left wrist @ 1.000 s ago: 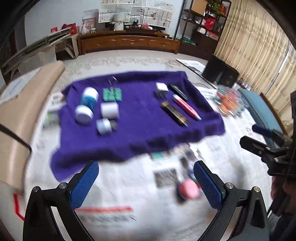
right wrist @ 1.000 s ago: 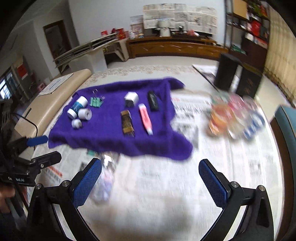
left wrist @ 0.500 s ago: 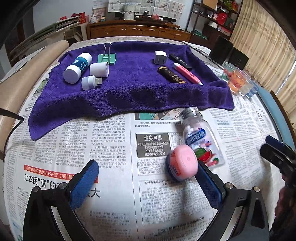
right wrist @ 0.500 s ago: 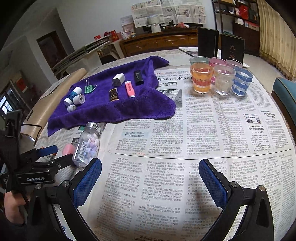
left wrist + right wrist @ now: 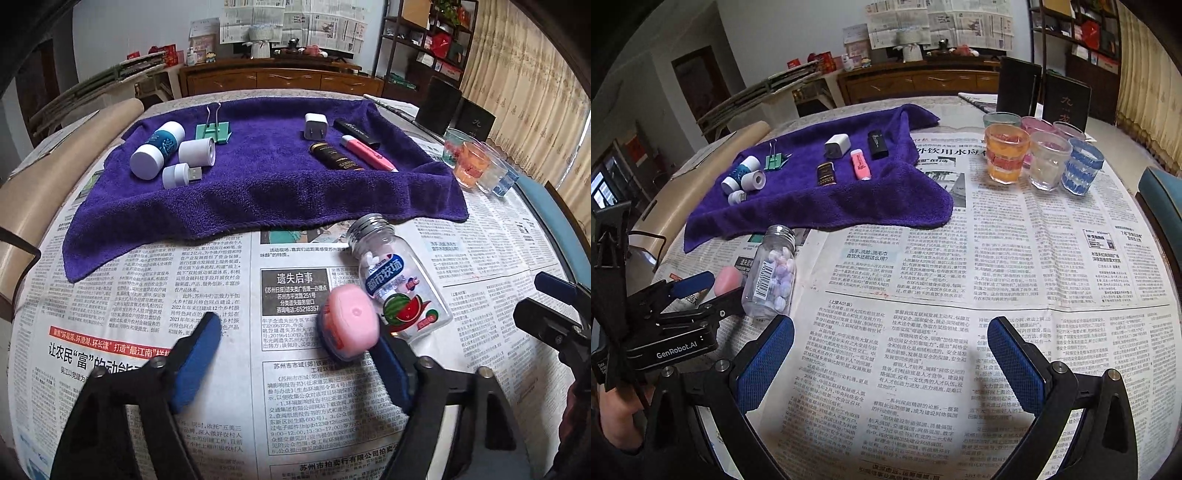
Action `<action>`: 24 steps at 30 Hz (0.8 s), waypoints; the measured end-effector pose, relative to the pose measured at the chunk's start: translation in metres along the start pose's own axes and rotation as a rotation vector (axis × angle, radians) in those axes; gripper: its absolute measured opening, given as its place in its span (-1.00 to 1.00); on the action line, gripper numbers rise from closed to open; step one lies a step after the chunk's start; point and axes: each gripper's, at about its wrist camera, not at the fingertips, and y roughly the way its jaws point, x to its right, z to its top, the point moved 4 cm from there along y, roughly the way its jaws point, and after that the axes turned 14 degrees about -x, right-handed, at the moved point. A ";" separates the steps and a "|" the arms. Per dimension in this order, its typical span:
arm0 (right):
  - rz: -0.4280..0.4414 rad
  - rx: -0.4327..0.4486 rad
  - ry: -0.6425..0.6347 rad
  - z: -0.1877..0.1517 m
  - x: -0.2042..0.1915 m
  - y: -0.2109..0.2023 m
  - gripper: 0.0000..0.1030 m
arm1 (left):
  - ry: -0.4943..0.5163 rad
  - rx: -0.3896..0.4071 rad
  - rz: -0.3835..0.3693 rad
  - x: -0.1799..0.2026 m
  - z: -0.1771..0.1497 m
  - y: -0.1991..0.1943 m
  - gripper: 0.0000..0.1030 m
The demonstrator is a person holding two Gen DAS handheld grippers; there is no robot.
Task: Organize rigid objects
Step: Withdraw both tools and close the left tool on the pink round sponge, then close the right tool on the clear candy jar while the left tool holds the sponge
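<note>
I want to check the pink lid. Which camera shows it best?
The left wrist view: the pink lid is close, sharp, against the left gripper's right finger. In the right wrist view it is small, partly hidden behind that gripper.

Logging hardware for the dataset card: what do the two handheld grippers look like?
Both match. The left gripper and right gripper have black angular arms with silver screw heads and flat blue pads with a fine mesh texture. Seen from the right wrist view, the left unit's black body carries white "GenRobot.AI" lettering, and a thin black cable loops behind it. No sleeve is clearly visible.
</note>
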 end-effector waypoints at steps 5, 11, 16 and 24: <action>-0.001 -0.016 0.006 -0.002 0.003 0.003 1.00 | 0.041 0.018 0.008 0.010 -0.003 -0.002 -0.05; -0.013 -0.029 0.001 -0.004 0.003 0.005 1.00 | 0.047 0.040 -0.011 0.010 -0.003 -0.003 -0.43; -0.015 -0.037 -0.011 -0.005 -0.001 0.007 0.99 | 0.052 0.036 -0.013 0.010 0.000 -0.003 -0.56; -0.004 -0.020 -0.020 -0.005 -0.004 0.007 1.00 | 0.049 0.046 -0.015 0.006 -0.003 -0.004 -0.56</action>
